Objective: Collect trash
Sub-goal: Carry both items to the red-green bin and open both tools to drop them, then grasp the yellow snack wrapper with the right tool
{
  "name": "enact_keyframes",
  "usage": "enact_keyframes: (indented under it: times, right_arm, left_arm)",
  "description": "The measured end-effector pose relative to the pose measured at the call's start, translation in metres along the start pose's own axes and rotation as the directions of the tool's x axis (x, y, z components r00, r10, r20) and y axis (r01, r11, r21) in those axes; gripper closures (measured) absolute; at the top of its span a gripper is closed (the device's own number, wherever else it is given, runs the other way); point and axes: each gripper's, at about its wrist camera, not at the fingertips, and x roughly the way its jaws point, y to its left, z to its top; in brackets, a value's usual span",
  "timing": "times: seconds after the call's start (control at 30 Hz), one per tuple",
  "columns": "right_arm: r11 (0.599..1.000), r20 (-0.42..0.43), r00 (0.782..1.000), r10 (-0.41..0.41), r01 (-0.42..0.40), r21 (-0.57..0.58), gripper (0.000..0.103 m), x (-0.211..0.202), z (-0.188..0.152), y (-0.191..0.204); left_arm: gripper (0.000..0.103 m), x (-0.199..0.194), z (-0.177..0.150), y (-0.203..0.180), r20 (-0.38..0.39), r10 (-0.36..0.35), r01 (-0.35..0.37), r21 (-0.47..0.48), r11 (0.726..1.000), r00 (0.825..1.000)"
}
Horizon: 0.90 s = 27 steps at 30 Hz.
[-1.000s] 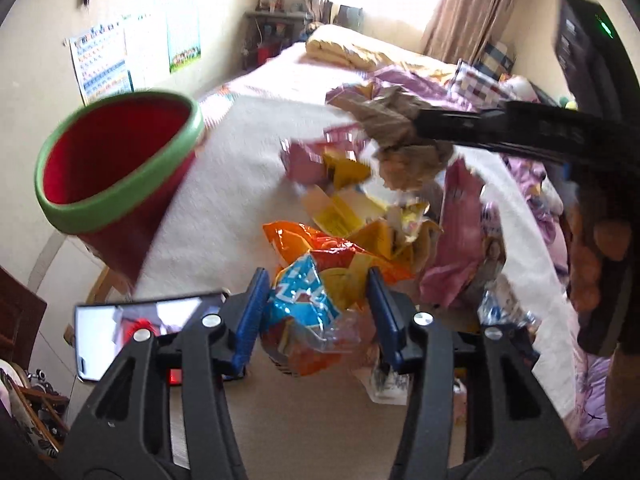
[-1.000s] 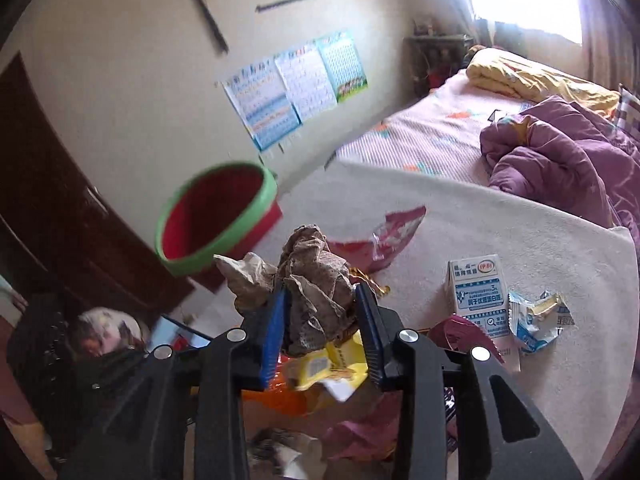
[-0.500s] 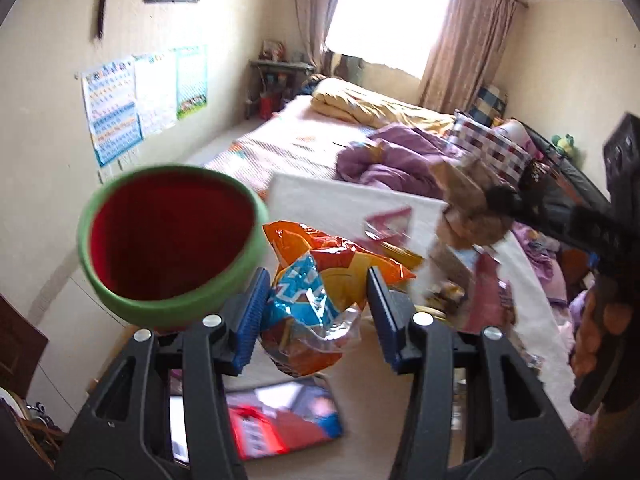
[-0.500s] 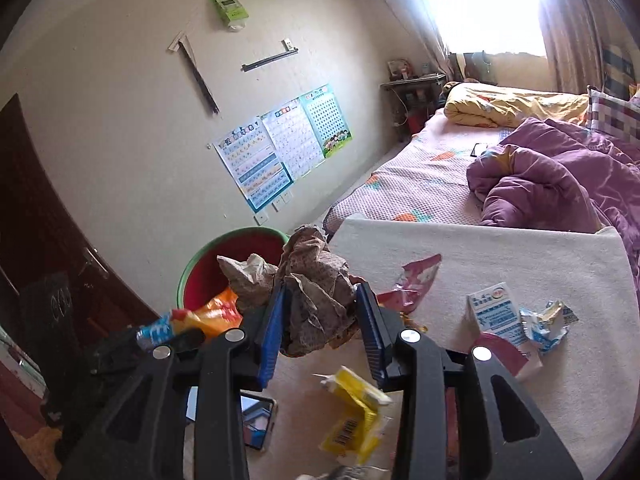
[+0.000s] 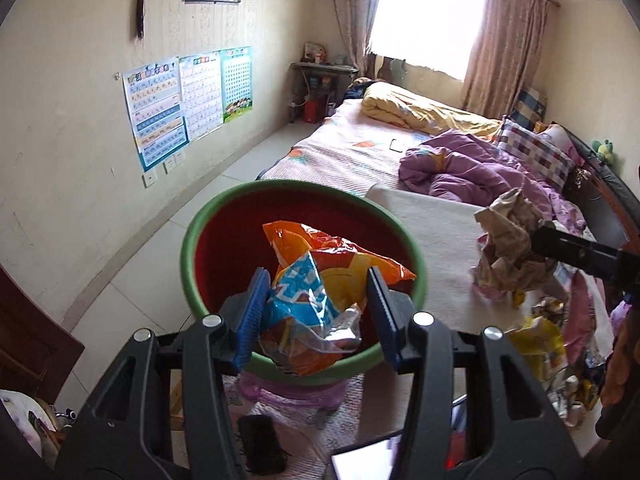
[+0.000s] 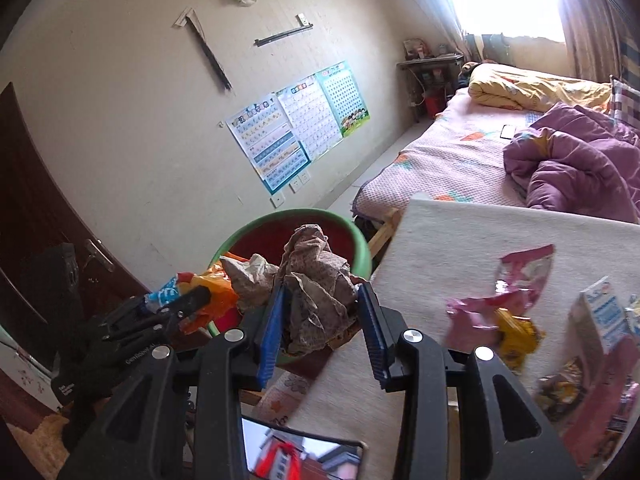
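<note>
cream wall [image 5: 72,92] with three posters [image 5: 188,100]; beyond them a bright curtained window [image 5: 432,20]; a bed [image 5: 360,148] below the window, pale floor [image 5: 224,184] beside the bed.

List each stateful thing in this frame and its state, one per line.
Left gripper: shut on the orange snack bag, held over the bin.
Right gripper: shut on the crumpled brown paper, at the bin's rim.
Red bin: upright, open-topped; contents hidden.
Pink wrapper: torn open, lying on the white mat.
Milk carton: on the mat, blurred.
</note>
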Motion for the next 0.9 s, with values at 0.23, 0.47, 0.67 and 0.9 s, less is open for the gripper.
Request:
enact_keyframes:
  times: [0.23, 0.47, 0.67, 0.9]
  right_arm:
    - [0.999, -0.035, 0.999, 0.01, -0.009, 0.044, 0.064, 0.041, 0.003, 0.021]
    - [0.996, -0.025, 1.0, 0.018, -0.016, 0.084, 0.048, 0.058, 0.011, 0.024]
    - [0.998, -0.022, 1.0, 0.002, -0.001, 0.058, 0.047, 0.053, 0.011, 0.025]
    - [0.997, 0.0, 0.997, -0.077, 0.077, 0.026, 0.044, 0.018, 0.008, 0.016]
  left_arm:
    - [0.055, 0.024, -0.001, 0.023, -0.046, 0.006, -0.006, 0.007, 1.0, 0.999]
    - [0.032, 0.038, -0.001, 0.035, -0.059, 0.038, -0.038, 0.003, 0.999, 0.998]
    - [0.029, 0.042, -0.005, 0.039, -0.067, 0.035, -0.036, -0.006, 0.999, 0.997]
    - [0.029, 0.039, 0.0, 0.032, -0.049, 0.024, -0.025, -0.019, 1.0, 0.998]
